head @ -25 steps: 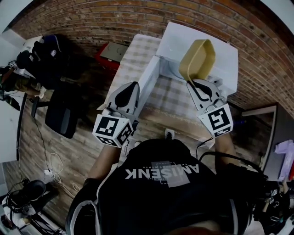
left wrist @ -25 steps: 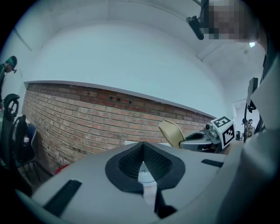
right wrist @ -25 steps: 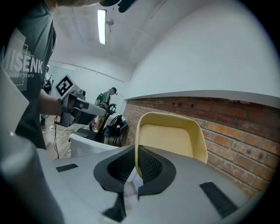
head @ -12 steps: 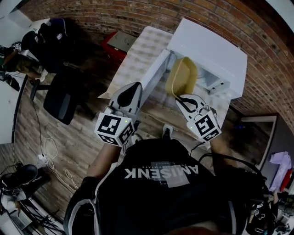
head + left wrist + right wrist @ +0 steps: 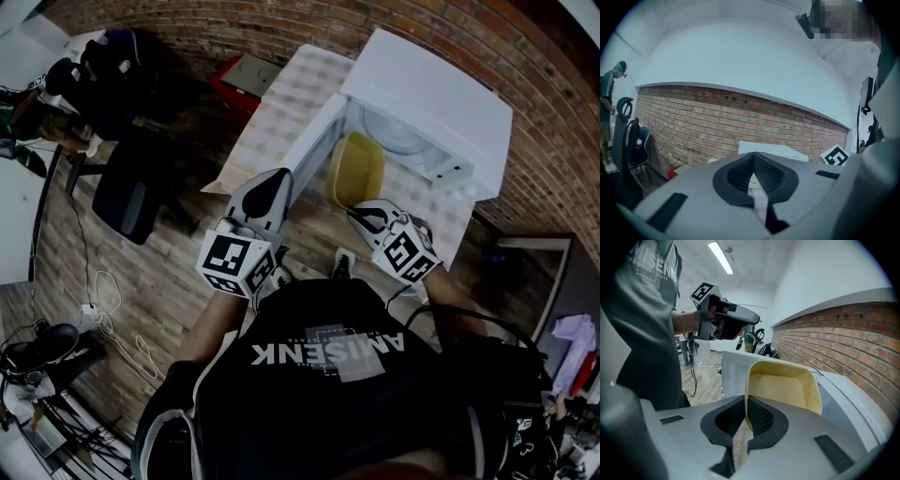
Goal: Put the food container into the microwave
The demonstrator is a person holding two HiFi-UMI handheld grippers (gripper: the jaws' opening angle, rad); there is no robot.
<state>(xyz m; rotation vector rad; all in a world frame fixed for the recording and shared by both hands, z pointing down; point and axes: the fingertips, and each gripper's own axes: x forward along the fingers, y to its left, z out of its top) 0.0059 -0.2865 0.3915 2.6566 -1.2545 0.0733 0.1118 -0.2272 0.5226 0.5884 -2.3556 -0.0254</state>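
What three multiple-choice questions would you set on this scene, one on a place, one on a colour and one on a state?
1. Where is the food container?
A) on the floor
B) held at the open front of the microwave
C) on top of the microwave

2. What colour is the food container?
A) yellow
B) red
C) blue

3. How is the left claw?
A) shut on the food container
B) wide open
C) shut and empty

Answers:
1 B: the right claw grips its rim beside the open door.
2 A: it shows yellow in the head view and the right gripper view.
3 C: its jaws meet with nothing between them.
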